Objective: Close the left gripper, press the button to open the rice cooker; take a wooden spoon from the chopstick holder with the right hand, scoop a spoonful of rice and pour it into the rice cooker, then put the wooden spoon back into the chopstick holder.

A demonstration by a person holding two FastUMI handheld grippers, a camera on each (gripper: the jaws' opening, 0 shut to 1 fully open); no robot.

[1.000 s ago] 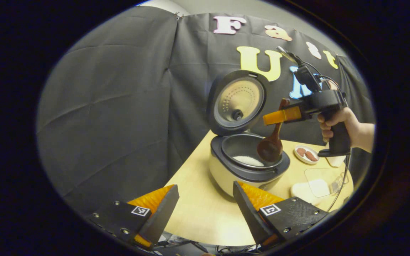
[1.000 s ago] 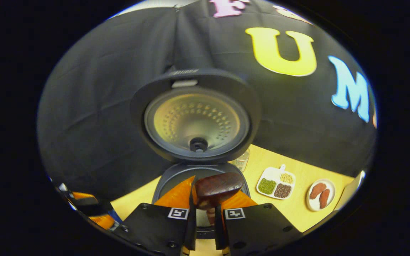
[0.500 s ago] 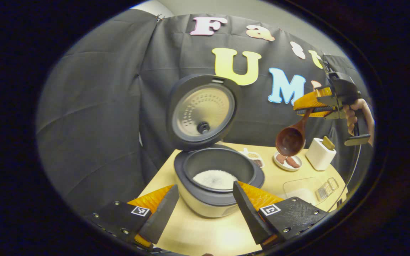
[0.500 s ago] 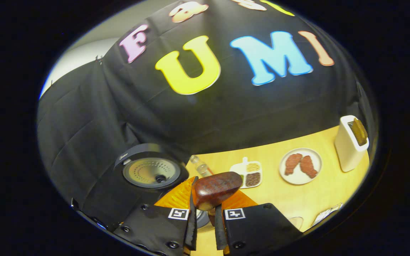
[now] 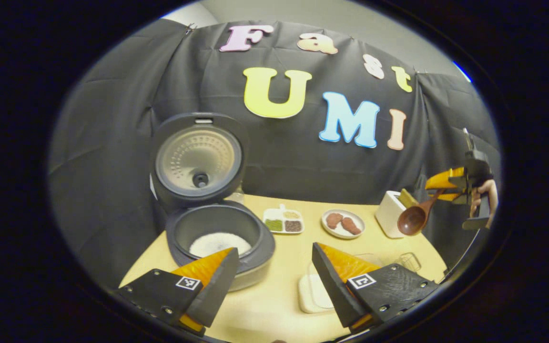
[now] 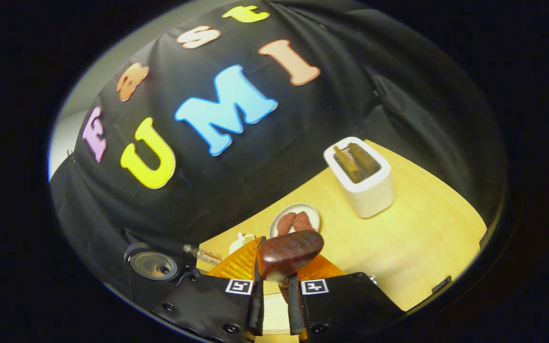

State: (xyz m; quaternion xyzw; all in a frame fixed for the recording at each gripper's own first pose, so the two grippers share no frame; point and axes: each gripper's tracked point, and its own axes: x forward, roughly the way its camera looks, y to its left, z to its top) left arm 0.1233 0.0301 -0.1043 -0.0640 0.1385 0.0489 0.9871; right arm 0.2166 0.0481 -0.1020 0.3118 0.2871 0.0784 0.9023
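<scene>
The rice cooker (image 5: 219, 240) stands with its lid (image 5: 198, 159) up and white rice (image 5: 218, 243) in the pot. My left gripper (image 5: 274, 271) hangs open in front of it, holding nothing. At the far right my right gripper (image 5: 446, 183) is shut on the wooden spoon (image 5: 415, 216), whose empty bowl hangs just right of the white chopstick holder (image 5: 390, 214). In the right gripper view the spoon's handle end (image 6: 289, 251) sticks up between the shut fingers of my right gripper (image 6: 274, 278). The chopstick holder (image 6: 365, 183) stands ahead, upper right, with other utensils in it.
On the table lie a plate of meat pieces (image 5: 342, 223), a small divided tray of beans (image 5: 282, 221) and a clear container with rice (image 5: 315, 290) near my left gripper. A small bottle (image 6: 200, 255) sits beside the cooker lid (image 6: 153, 266). The table edge runs close at the right.
My right gripper has carried the spoon from over the cooker pot to the right, up to the chopstick holder. The left gripper stayed open while its view swung right.
</scene>
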